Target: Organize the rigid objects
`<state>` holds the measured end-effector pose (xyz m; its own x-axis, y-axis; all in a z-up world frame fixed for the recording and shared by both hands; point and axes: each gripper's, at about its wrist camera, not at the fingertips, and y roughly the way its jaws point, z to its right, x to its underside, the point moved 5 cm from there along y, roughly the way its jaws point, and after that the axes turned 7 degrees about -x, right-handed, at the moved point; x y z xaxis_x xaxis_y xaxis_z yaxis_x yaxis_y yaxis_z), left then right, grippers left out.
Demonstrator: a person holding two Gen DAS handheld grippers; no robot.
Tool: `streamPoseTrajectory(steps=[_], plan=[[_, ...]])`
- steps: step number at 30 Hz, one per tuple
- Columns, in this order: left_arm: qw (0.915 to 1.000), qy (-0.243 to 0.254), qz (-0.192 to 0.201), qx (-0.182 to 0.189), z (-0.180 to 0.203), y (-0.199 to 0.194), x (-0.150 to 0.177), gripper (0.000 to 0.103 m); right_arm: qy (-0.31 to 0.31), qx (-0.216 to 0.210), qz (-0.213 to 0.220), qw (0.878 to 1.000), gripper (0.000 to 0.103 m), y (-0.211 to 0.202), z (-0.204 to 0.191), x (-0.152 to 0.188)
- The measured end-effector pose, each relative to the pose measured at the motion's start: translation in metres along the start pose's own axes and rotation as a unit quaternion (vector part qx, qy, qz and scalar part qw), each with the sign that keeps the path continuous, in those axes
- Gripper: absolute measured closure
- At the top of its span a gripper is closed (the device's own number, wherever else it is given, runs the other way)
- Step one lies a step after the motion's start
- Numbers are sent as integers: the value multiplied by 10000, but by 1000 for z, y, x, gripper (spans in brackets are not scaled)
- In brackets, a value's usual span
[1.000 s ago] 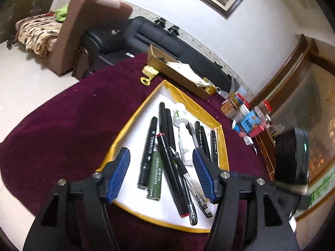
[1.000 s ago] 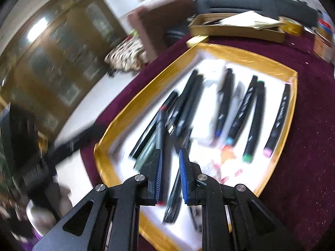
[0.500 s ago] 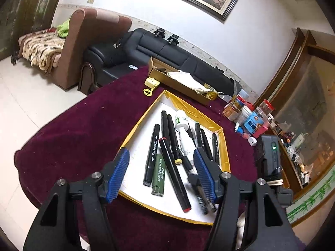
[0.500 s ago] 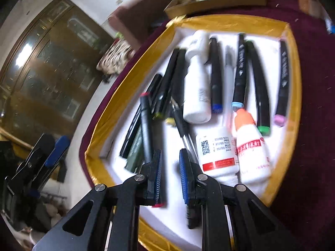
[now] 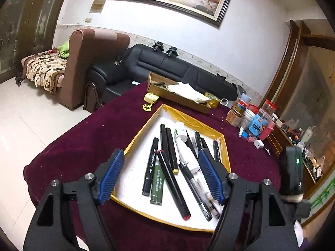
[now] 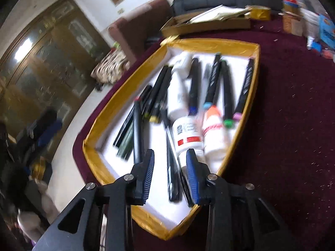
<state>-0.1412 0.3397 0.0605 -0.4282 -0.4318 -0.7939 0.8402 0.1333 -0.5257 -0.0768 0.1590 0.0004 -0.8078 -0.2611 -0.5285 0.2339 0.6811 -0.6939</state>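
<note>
Above the gold-rimmed tray (image 6: 234,45), right gripper (image 6: 170,173) jaws have just parted, empty; left gripper (image 5: 161,176) jaws widened.

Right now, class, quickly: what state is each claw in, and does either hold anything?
Left claw: open wide, just been opening, holding nothing.
Right claw: open, just been opening, holding nothing; a black pen lies between its jaws.

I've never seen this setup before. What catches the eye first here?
A gold-rimmed tray on the maroon tablecloth, crowded with black markers and white bottles. The left gripper and right gripper hang open over its near end, holding nothing.
</note>
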Motion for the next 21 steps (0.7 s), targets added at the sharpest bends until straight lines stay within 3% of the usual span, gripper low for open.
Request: streamPoseTrajectory(steps=[5,7,11,14,16,17,19,21], plan=[[9999,-41,-89,69,5,1,4,30,-34,-250,-523,9983,74,27,-18,6],[9999,-41,-93,50,6,-1,5,30,-252,-156,-477,9984,69,31,-26,5],[10000,14,-33,-33,6,-3,3,30,73,-420,-314,9986,68,24,-19,2],[9998,131,42,-110,11,-6,3,30,277,-265,-45,9993,68,13,-3,-3],[9982,306,277,-437,16,-12,1,30,213,-169,278,9992,68,-4,-2,-6],[9942,460,556,-797,20,-21,-2,27,155,-98,431,9989,68,-12,-3,-6],[9842,597,1136,-1220,31,-43,-7,13,-50,126,938,9955,67,-32,-6,-6],[9835,599,1415,-950,44,-57,-9,0,-273,455,1453,9880,63,-50,-11,-5]])
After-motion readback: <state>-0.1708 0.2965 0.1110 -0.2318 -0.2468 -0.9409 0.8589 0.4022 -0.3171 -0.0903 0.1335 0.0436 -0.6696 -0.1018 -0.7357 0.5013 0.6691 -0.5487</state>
